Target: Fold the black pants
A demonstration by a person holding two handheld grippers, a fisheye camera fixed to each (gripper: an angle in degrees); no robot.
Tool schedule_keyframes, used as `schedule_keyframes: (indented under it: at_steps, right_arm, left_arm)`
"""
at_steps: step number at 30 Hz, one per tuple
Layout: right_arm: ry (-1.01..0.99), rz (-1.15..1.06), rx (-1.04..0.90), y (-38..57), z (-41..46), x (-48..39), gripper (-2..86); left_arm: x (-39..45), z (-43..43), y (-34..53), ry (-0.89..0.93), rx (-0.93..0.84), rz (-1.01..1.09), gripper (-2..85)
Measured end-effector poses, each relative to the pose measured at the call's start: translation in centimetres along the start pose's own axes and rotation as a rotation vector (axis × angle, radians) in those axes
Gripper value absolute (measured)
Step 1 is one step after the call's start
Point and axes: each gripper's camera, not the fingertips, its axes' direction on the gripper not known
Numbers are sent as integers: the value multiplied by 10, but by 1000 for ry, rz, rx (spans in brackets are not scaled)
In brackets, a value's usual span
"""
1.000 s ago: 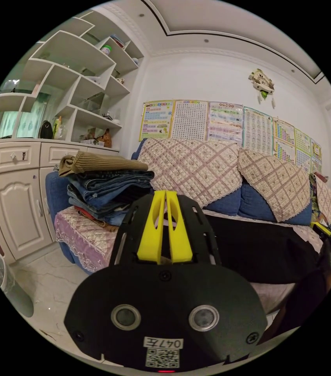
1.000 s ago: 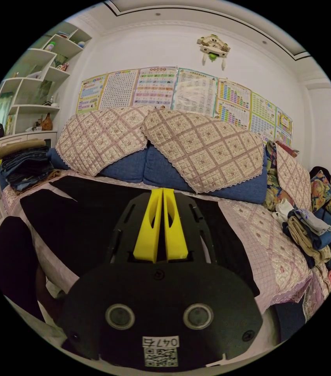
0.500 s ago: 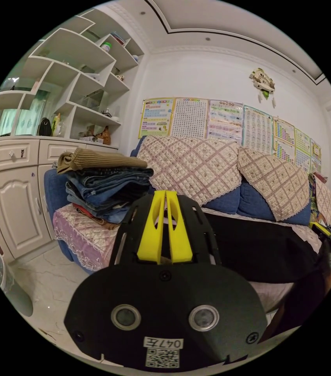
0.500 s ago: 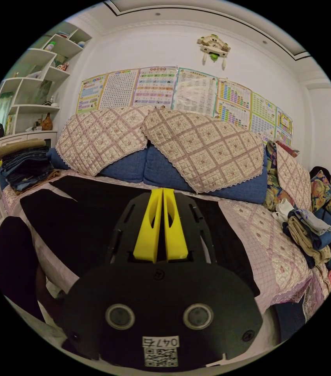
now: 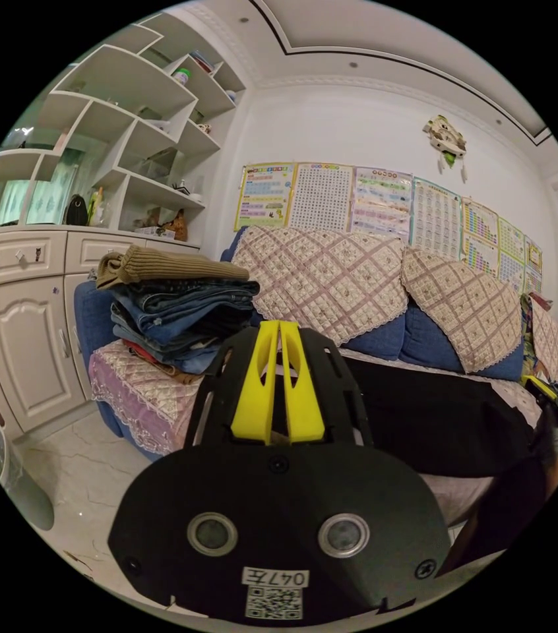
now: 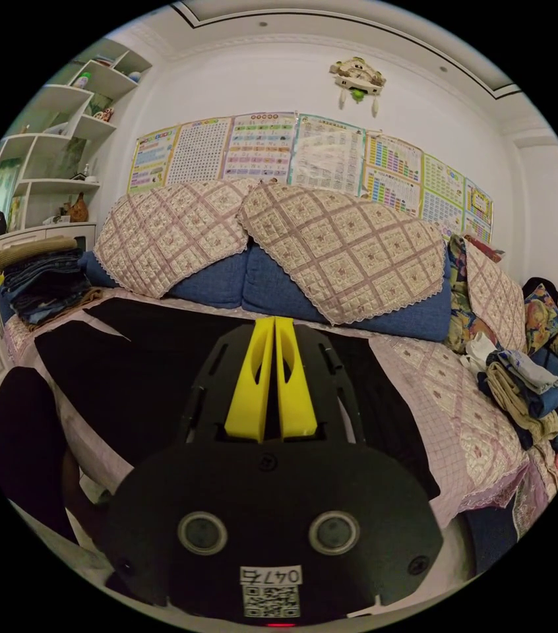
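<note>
Your black pants (image 6: 140,369) lie spread flat across the sofa seat (image 6: 450,422), legs running toward the armrest end, and they sit exactly where they did a second ago: no fold started, no corner lifted. In the left gripper view the same dark cloth (image 5: 437,422) stretches along the seat cover behind your left tongs (image 5: 279,330). Almost nothing has changed, and that's the story here: only the left camera has drifted a touch, so the folded stack of jeans (image 5: 180,316) on the sofa's end slides slightly in view, while the right gripper view holds nearly still. Both pairs of tongs stay pressed together on nothing; the right tongs (image 6: 274,326) hover above the middle of the pants, yellow jaws touching, no cloth between them. At the edge of the left gripper view you can see your right hand (image 5: 551,438) holding its tool near the far end of the garment. So the task is at its start line, by my read: you'll need to spread both sets of jaws and drop to an edge before any fold happens. Off to the side, the loose pile of clothes (image 6: 523,389) waits untouched.
</note>
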Motion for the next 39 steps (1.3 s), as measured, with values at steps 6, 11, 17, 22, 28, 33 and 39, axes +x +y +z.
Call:
schedule_keyframes:
  at_steps: [6, 11, 17, 22, 28, 33, 39]
  right_arm:
    - [-1, 1, 1, 0, -1, 3, -13]
    - [-2, 0, 1, 0, -1, 4, -13]
    - [-3, -3, -1, 0, -2, 5, -13]
    - [-5, -4, -1, -1, -2, 6, -13]
    - [-6, -7, -1, -2, -3, 5, -13]
    - [-9, -6, 0, -4, -4, 5, -13]
    - [-10, -6, 1, -5, -5, 4, -13]
  left_arm:
    - [0, -10, 11, 2, -3, -3, -10]
    - [0, -18, 19, 5, -8, -6, -10]
    - [1, -29, 25, 11, -12, -8, -10]
    - [1, -39, 29, 16, -18, -12, -10]
    - [2, -50, 30, 18, -20, -13, -10]
    - [4, -59, 30, 23, -23, -15, -10]
    - [5, -71, 29, 24, -24, -16, -10]
